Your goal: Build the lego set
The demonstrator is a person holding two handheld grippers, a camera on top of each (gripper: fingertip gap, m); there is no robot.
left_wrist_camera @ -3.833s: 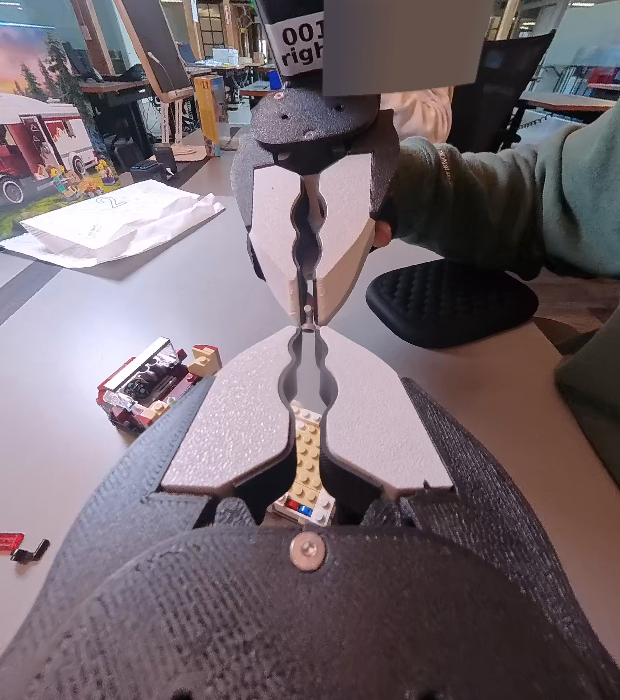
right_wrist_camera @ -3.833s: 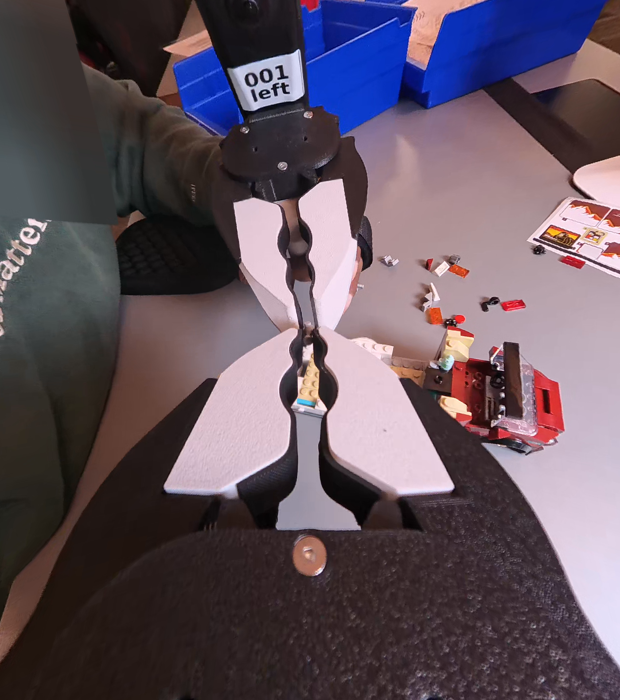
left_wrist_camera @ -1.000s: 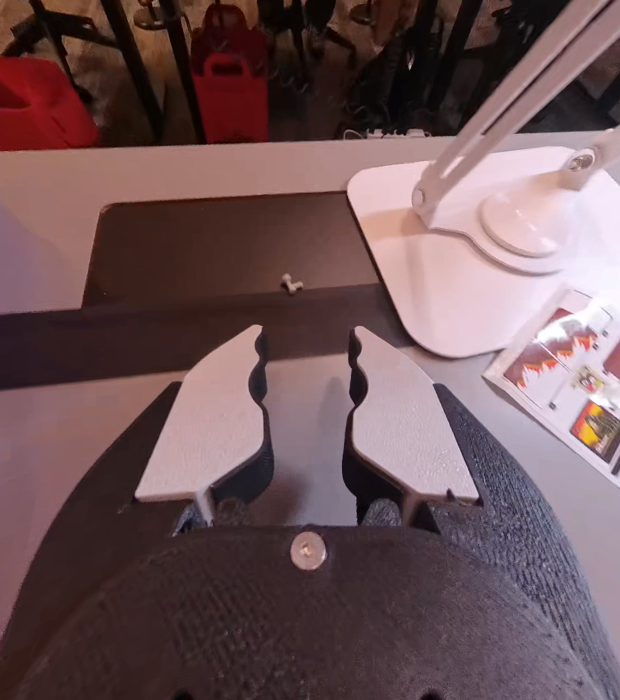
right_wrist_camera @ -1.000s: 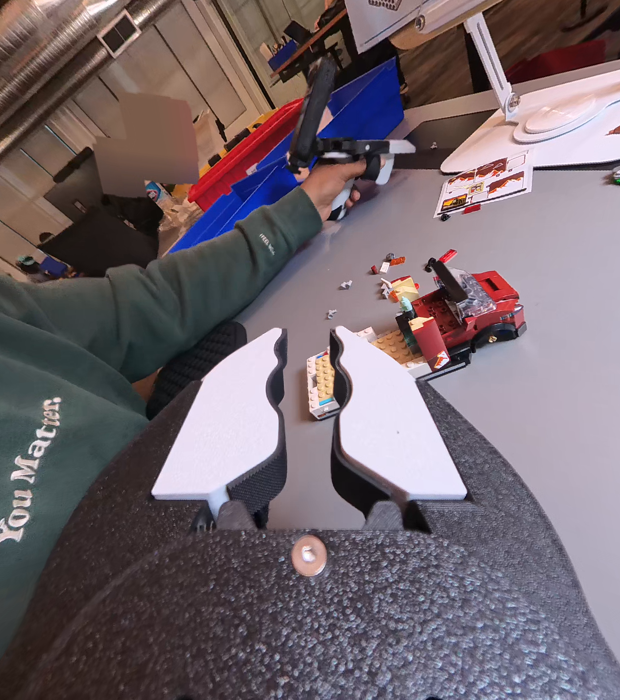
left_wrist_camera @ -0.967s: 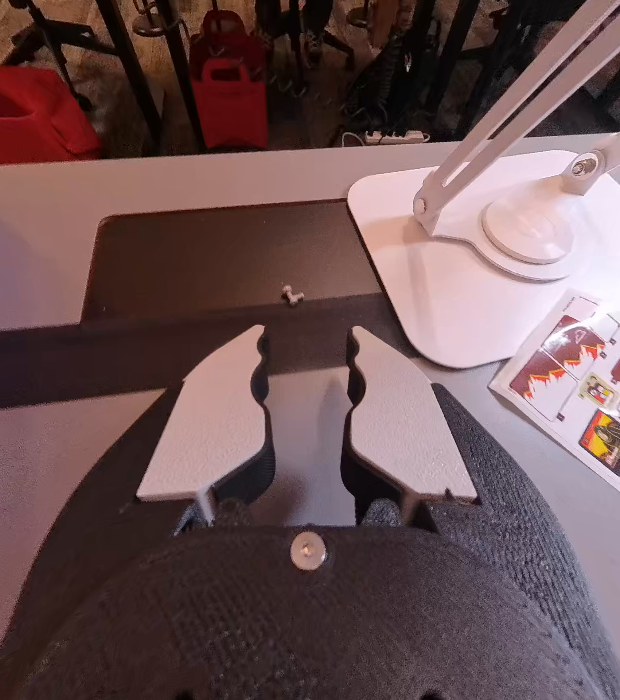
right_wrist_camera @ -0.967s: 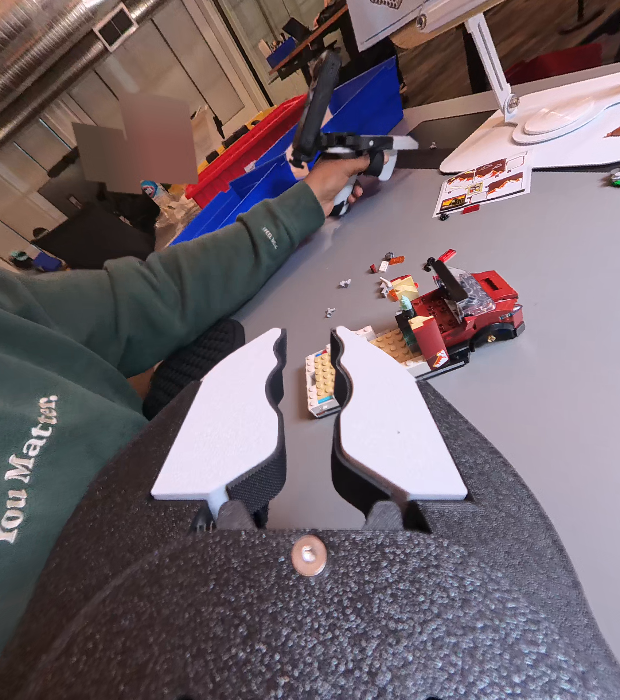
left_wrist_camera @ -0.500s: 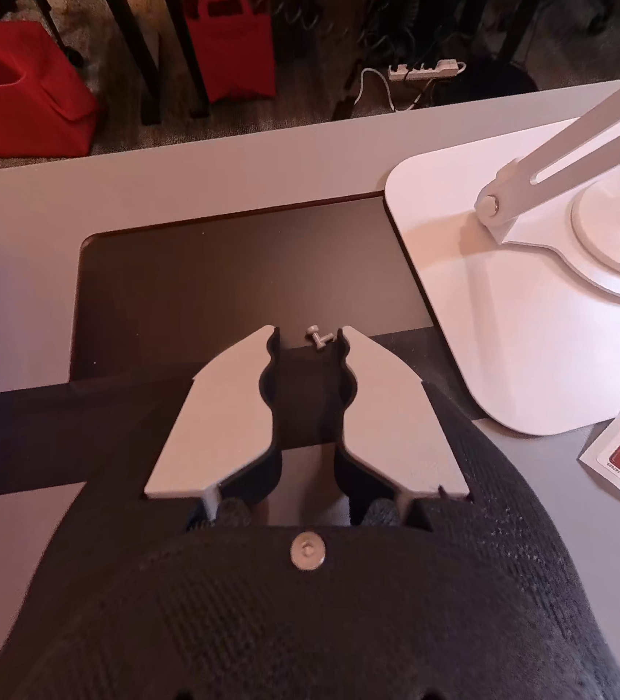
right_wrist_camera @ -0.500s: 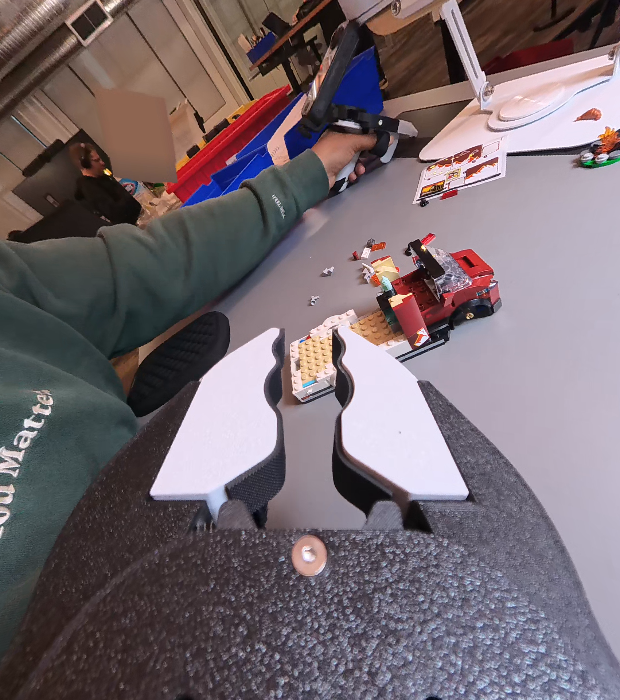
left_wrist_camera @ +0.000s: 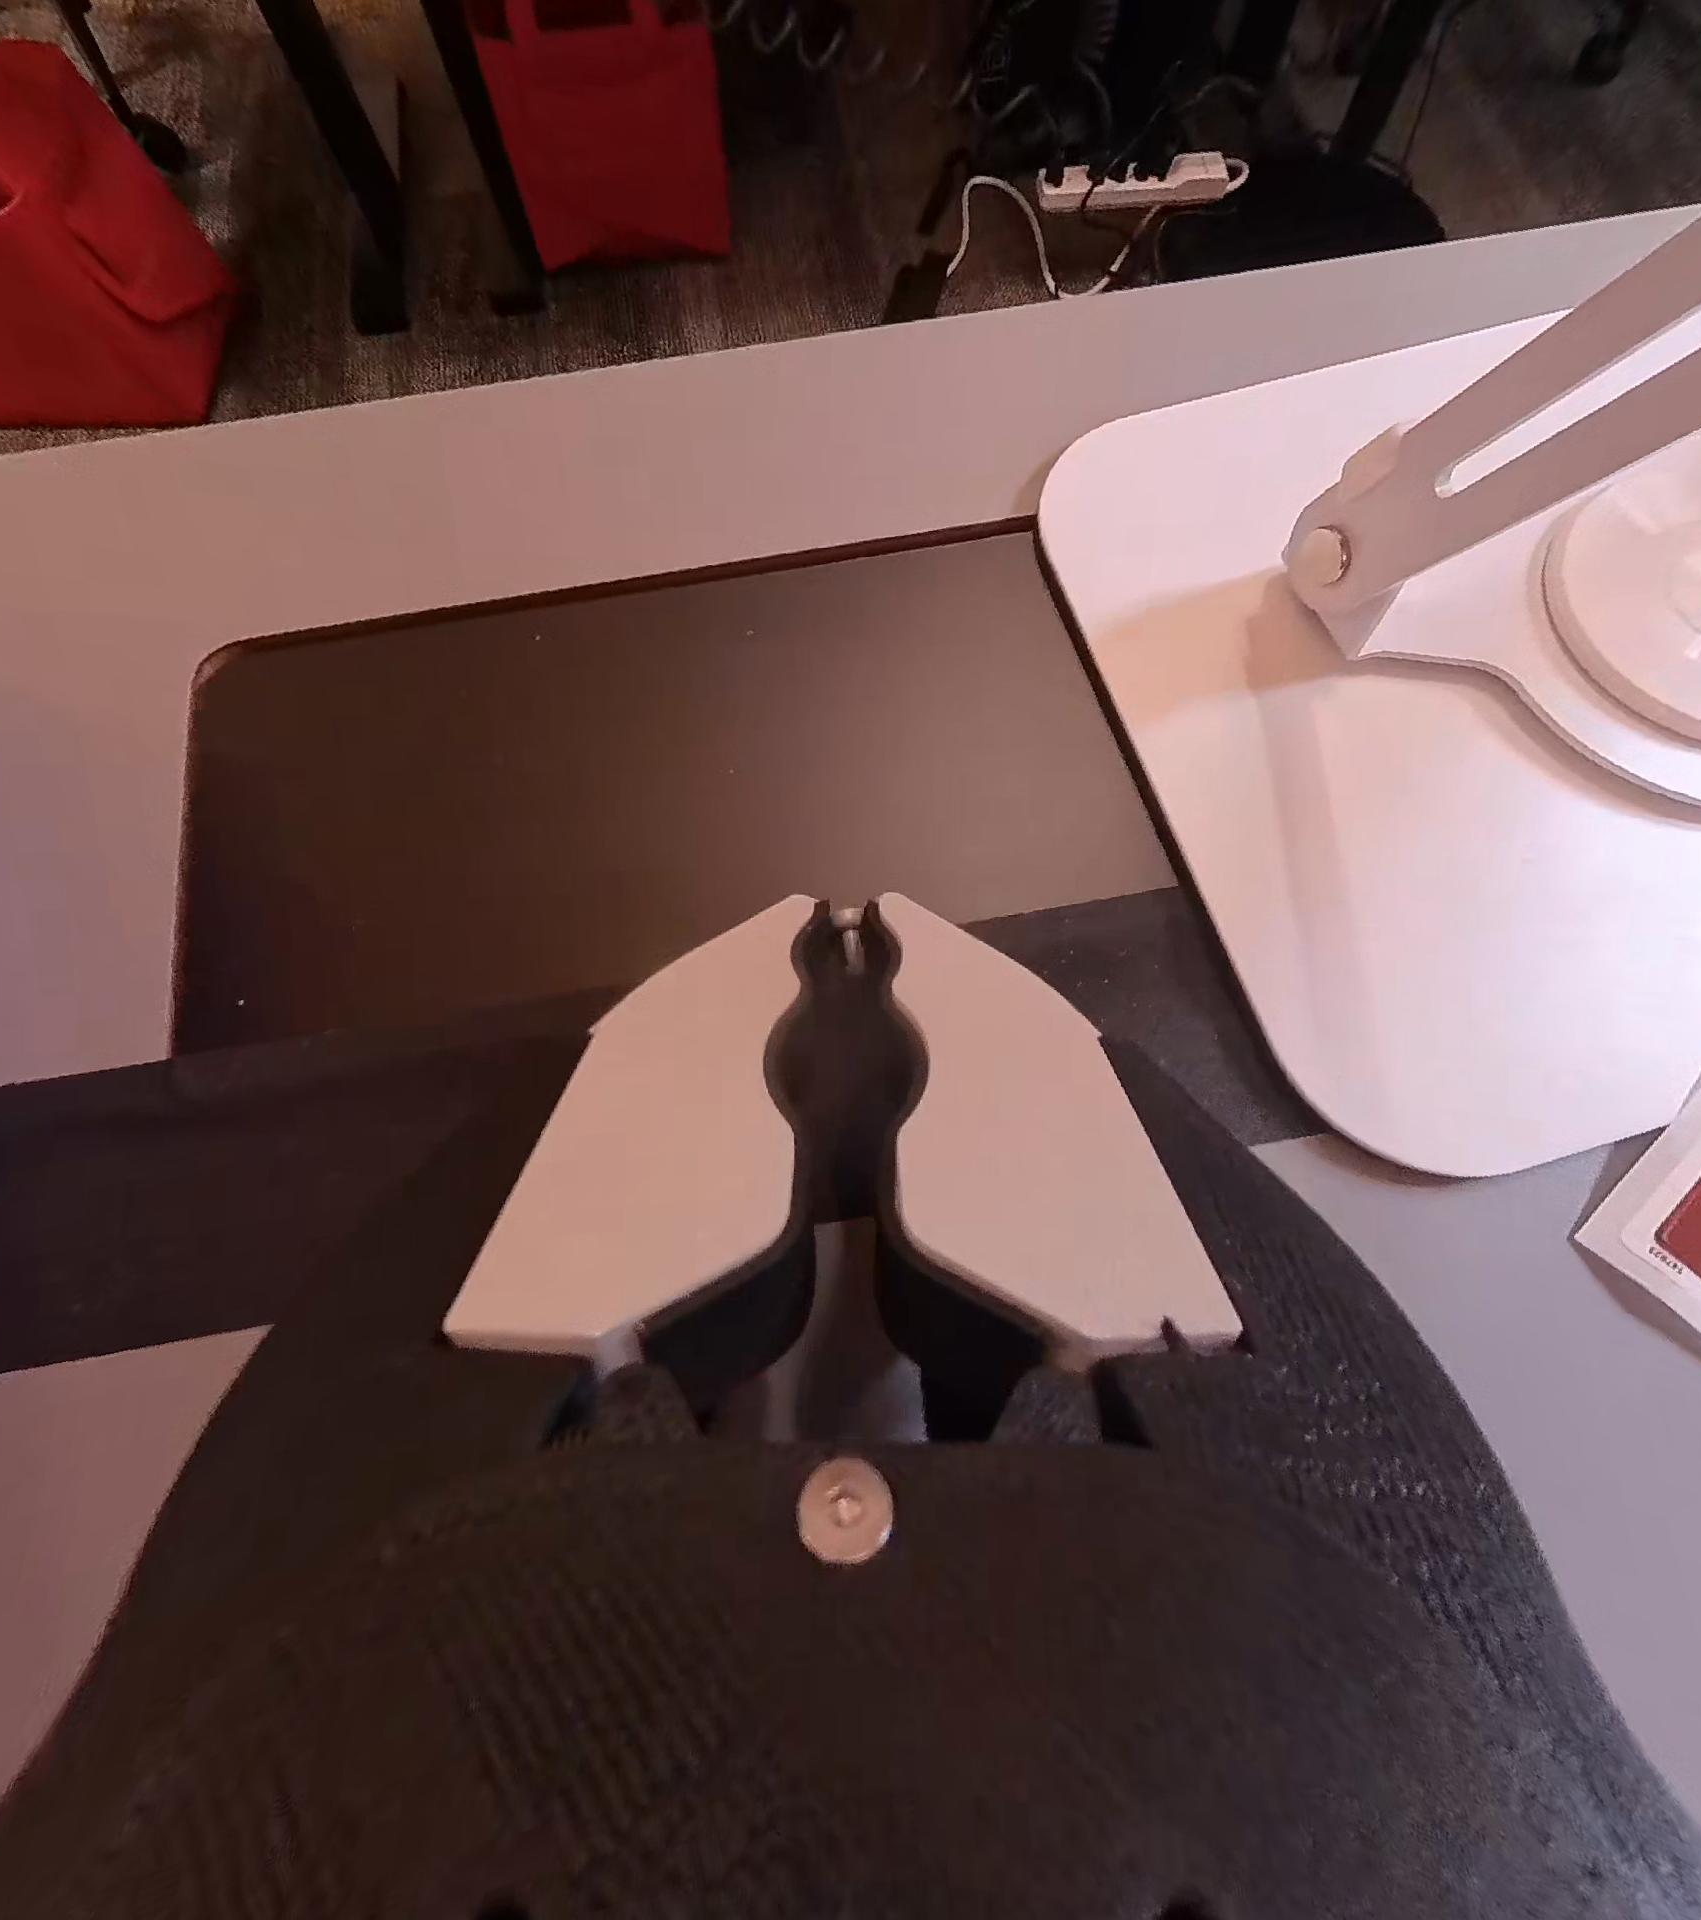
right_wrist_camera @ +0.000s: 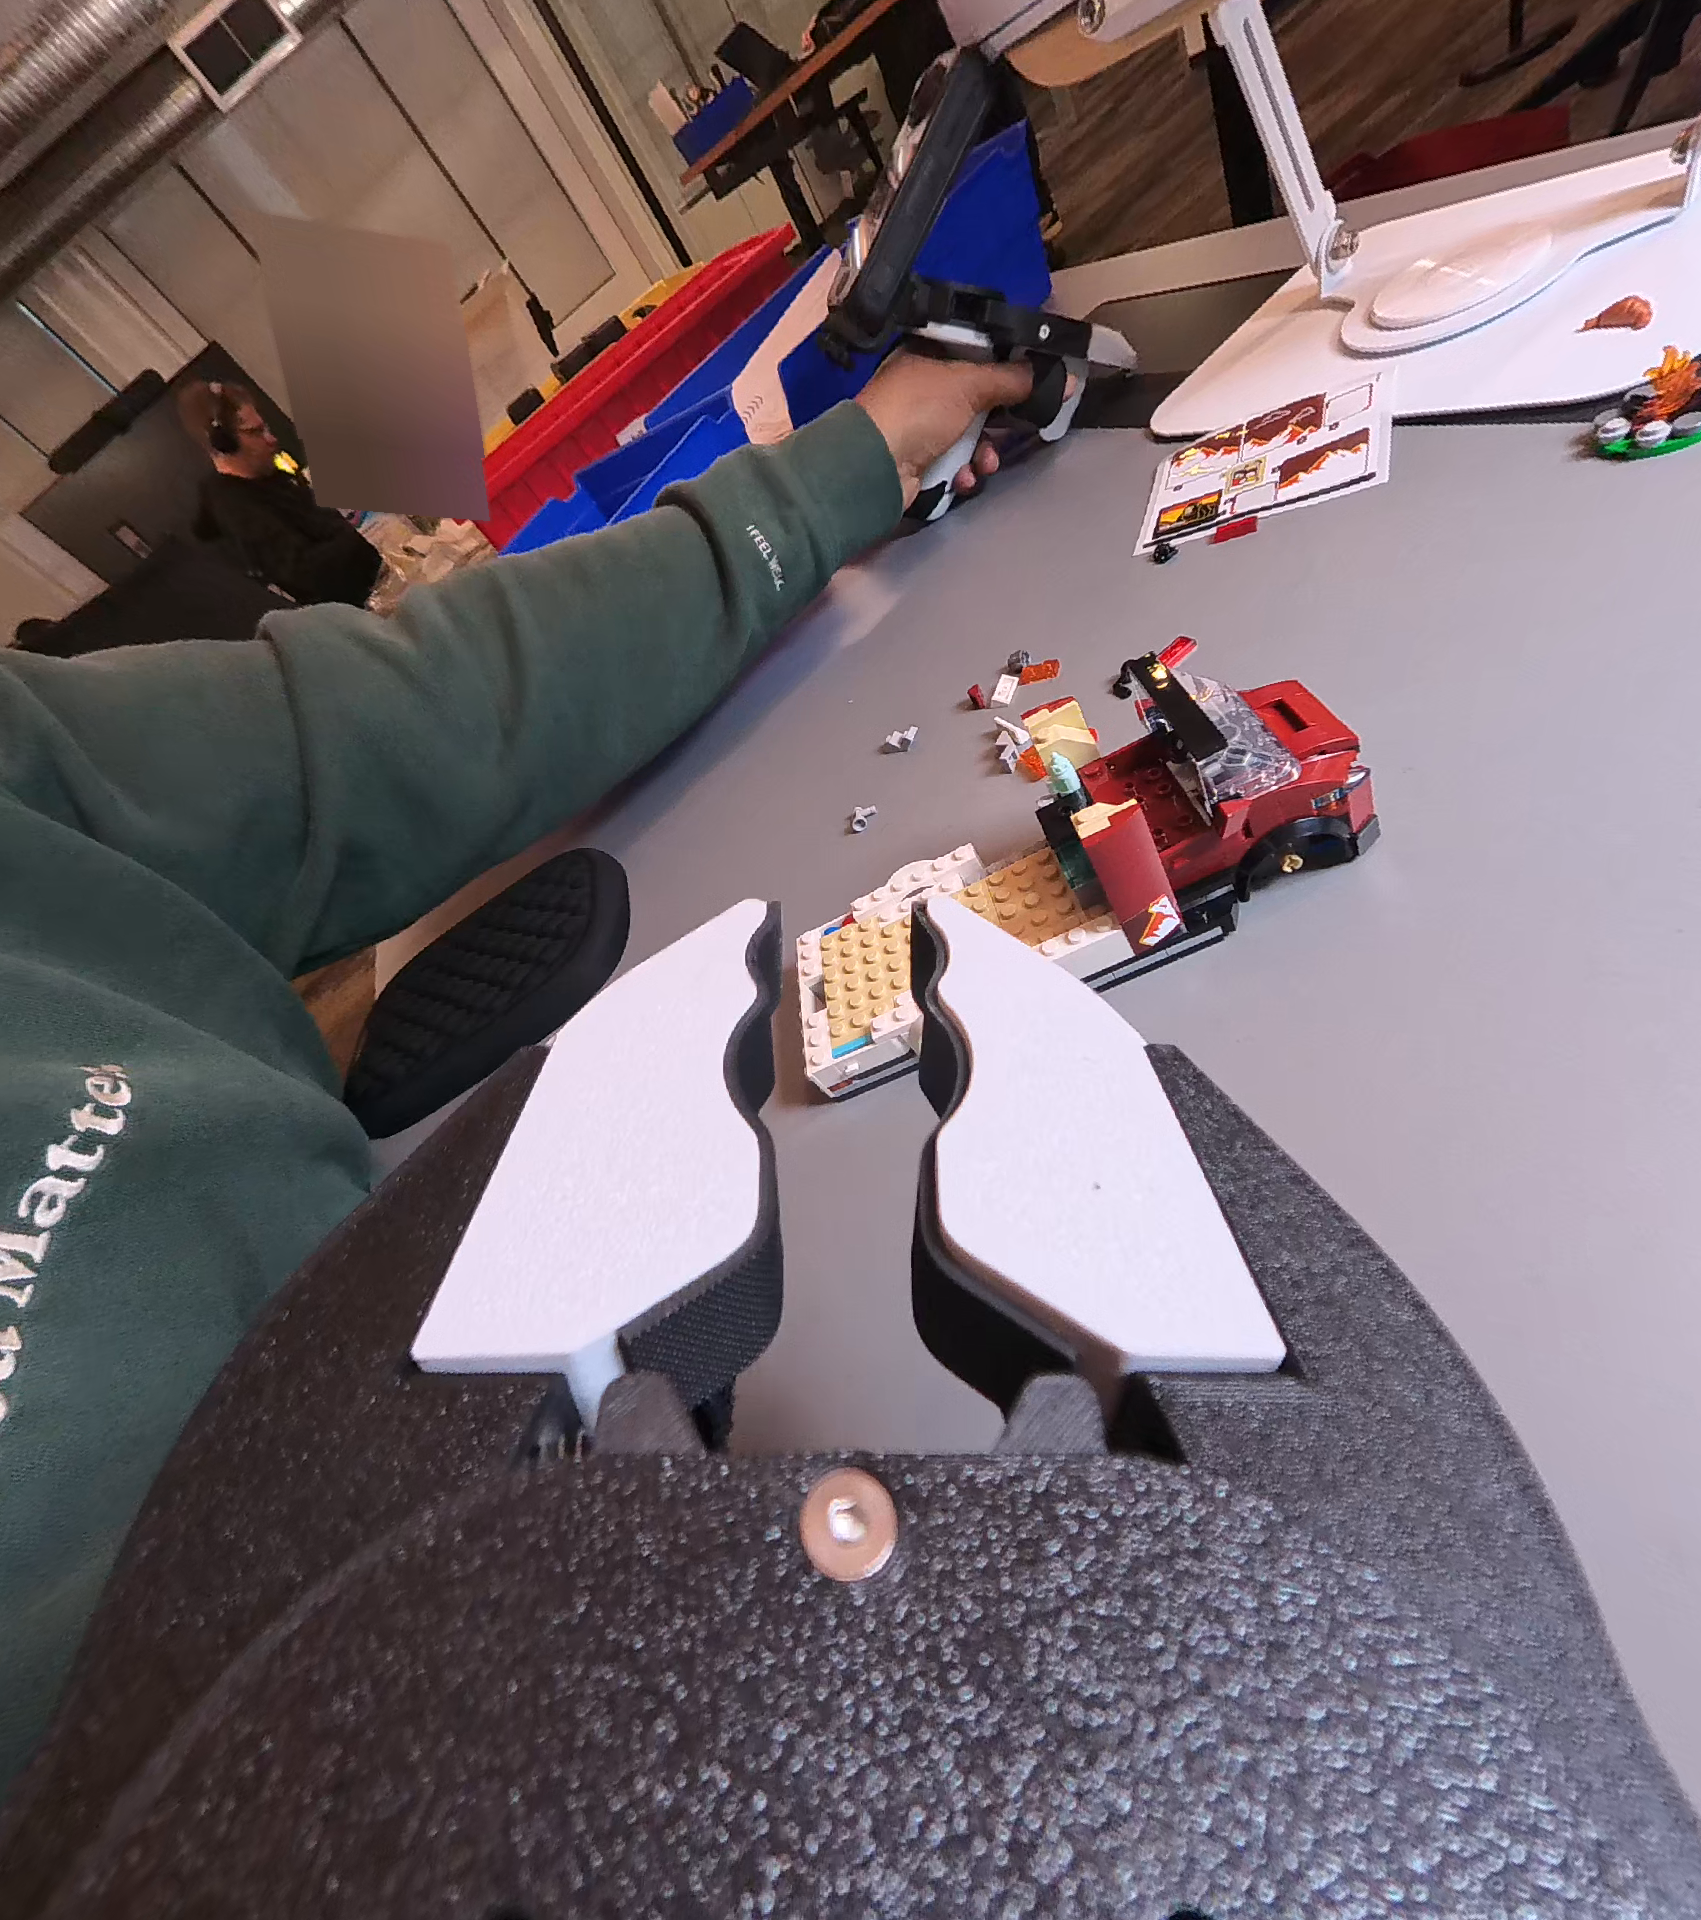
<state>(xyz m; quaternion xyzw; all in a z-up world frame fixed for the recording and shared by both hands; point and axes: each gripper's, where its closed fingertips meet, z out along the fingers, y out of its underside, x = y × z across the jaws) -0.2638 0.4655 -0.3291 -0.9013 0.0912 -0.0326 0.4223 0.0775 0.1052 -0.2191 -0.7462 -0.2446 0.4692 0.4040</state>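
Left wrist view: left gripper (left_wrist_camera: 848, 914) fingers pinched on one small grey piece (left_wrist_camera: 847, 918) over the dark inset of the bench (left_wrist_camera: 46, 644), beside one white lamp base (left_wrist_camera: 1428, 883). Right wrist view: right gripper (right_wrist_camera: 846, 920) fingers spread, empty, just short of one half-built red lego truck (right_wrist_camera: 1137, 842) with bare tan studded bed; roughly ten loose bits (right_wrist_camera: 1007, 691), one sticker sheet (right_wrist_camera: 1261, 468), one campfire build (right_wrist_camera: 1667, 410). Judged well short of finished.
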